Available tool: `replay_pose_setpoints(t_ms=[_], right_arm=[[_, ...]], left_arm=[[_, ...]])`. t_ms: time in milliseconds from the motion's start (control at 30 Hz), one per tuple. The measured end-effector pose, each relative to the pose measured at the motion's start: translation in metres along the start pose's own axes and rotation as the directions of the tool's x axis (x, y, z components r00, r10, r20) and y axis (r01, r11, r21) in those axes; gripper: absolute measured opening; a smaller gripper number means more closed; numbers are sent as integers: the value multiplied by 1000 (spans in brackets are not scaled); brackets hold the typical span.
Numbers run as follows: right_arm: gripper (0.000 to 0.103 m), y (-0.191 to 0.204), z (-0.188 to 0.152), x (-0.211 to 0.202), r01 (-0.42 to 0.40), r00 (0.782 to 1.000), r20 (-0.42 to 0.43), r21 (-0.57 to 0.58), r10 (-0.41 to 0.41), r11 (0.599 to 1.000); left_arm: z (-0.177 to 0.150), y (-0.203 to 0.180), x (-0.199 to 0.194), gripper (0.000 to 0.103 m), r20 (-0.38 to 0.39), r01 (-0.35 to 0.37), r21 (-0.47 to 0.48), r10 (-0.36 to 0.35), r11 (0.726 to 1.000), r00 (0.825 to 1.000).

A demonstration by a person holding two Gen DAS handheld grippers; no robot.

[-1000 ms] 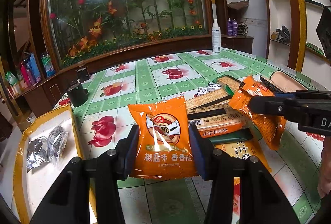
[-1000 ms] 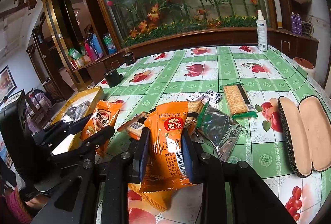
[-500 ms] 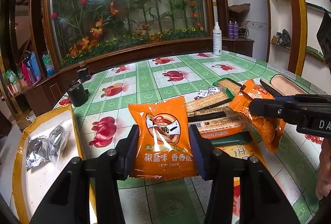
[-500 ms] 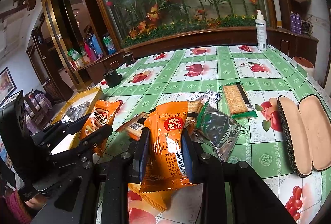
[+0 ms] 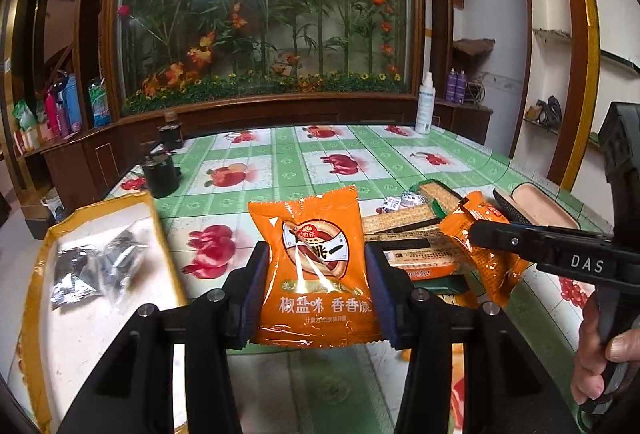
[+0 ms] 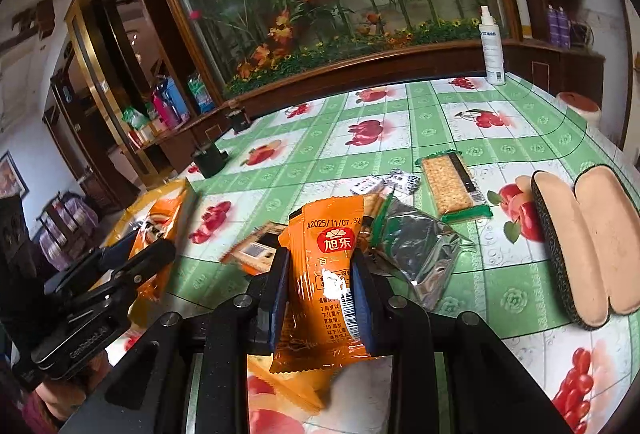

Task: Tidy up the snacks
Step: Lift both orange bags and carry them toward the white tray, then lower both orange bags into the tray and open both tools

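Observation:
My left gripper [image 5: 314,286] is shut on an orange snack packet [image 5: 312,254] and holds it above the table, right of a yellow-rimmed tray [image 5: 38,274] that holds silver packets [image 5: 96,266]. My right gripper [image 6: 320,274] is shut on a second orange packet [image 6: 324,266], lifted above a pile of snacks: cracker packs [image 6: 454,183], a silver foil packet [image 6: 416,250] and small white packets [image 6: 390,181]. The right gripper shows in the left wrist view [image 5: 484,234], the left gripper in the right wrist view [image 6: 148,254].
The table has a green fruit-print cloth [image 6: 400,113]. An open glasses case [image 6: 580,246] lies at the right. A white spray bottle [image 6: 492,49] stands at the far edge. Two dark jars [image 5: 160,173] stand far left.
Both grippers have risen and tilted a little with their packets. The left gripper has shifted left toward the tray.

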State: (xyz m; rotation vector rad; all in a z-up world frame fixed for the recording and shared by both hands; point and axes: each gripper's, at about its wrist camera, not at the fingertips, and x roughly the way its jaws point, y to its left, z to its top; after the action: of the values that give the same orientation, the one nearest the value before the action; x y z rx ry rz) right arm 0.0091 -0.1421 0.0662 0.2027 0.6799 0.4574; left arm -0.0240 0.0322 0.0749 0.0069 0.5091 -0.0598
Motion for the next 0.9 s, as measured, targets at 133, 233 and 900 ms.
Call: replay_pose_setpoints(t_ms=[133,233,900], right_arm=[[31,23,0,-2,-38,999,3,-6,38,999],[32,49,2,2,-78,997,-9,-34,78,996],[32,221,-15,85,-288,947,-210,-221,243,932]], left_arm=[[1,17,-20,47,25,-15,-21,16,1000,1000],[1,36,-35,47,42,-34,-55,36,998,998],[-55,194,-68,47,-109,-249,-342,225,906,968]])
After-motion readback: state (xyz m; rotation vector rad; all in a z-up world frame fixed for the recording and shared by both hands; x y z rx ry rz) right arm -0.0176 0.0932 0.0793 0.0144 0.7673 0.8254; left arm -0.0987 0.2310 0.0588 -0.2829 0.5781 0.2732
